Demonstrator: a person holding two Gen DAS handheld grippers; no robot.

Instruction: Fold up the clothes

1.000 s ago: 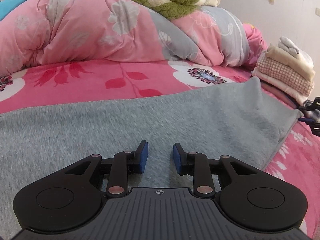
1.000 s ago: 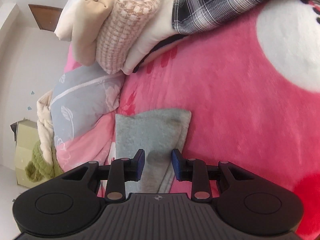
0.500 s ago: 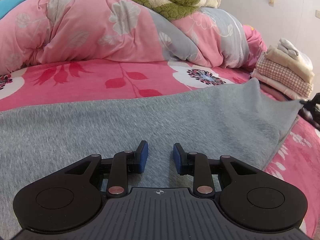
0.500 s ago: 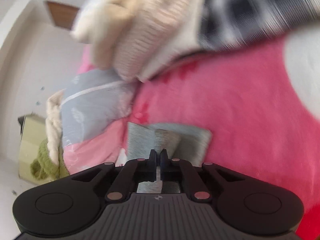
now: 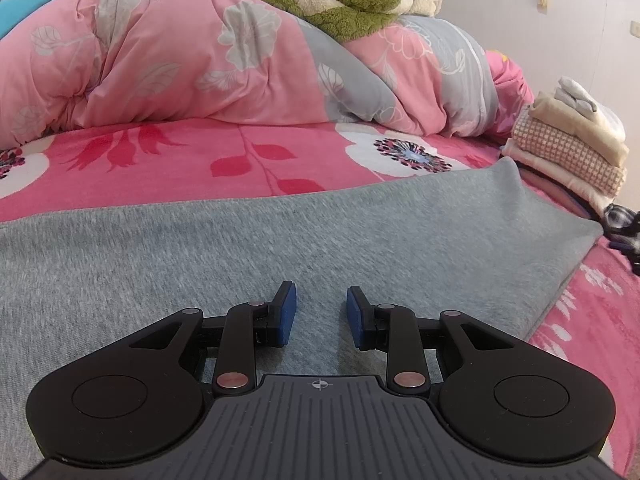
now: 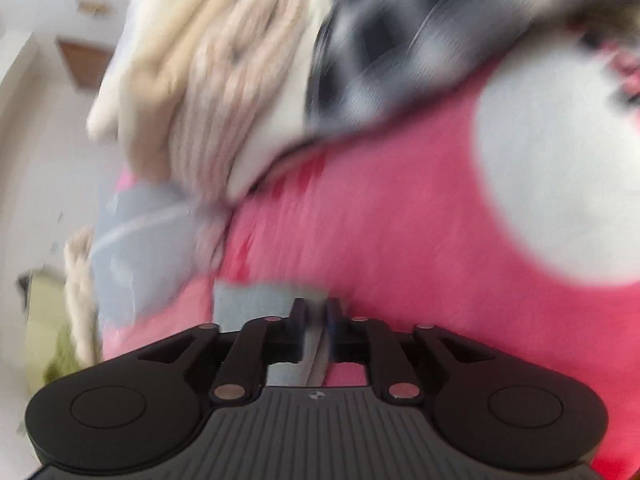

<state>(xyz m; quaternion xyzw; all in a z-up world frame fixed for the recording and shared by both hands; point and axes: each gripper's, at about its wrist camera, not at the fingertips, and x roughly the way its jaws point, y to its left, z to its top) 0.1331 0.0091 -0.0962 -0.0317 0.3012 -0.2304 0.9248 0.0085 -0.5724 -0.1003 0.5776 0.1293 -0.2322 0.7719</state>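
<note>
- Cloth first: the grey garment [image 5: 320, 232] lies spread flat across the pink bedspread [image 5: 160, 160]. Its far corner sits near the stack of folded clothes [image 5: 568, 144].
- The left gripper [image 5: 321, 312] hovers low over the middle of the garment. Its jaws stand apart with nothing pinched, and the fabric beneath them is smooth.
- The right gripper [image 6: 318, 320] is at the garment's corner, and its jaws have just been opening. A strip of grey cloth runs between them, but blur hides whether the pads press on it, so I cannot tell if it is gripped.
- To do the fold well, I judge that the right side needs a firm pinch on both layers of that corner before any lift.
- The corner should then travel low and level across the garment, so the cloth does not drag or bunch.
- The left gripper would serve best either pinning the cloth at the fold line or taking the matching corner, so the edges meet square.
- Keep clear of the folded stack, since a wide swing could topple it.
- Hard to see: the right wrist view is smeared throughout.
- The garment's near edge is hidden under the left gripper's body, and its left end runs out of view.
- What kind of garment it is cannot be told.
</note>
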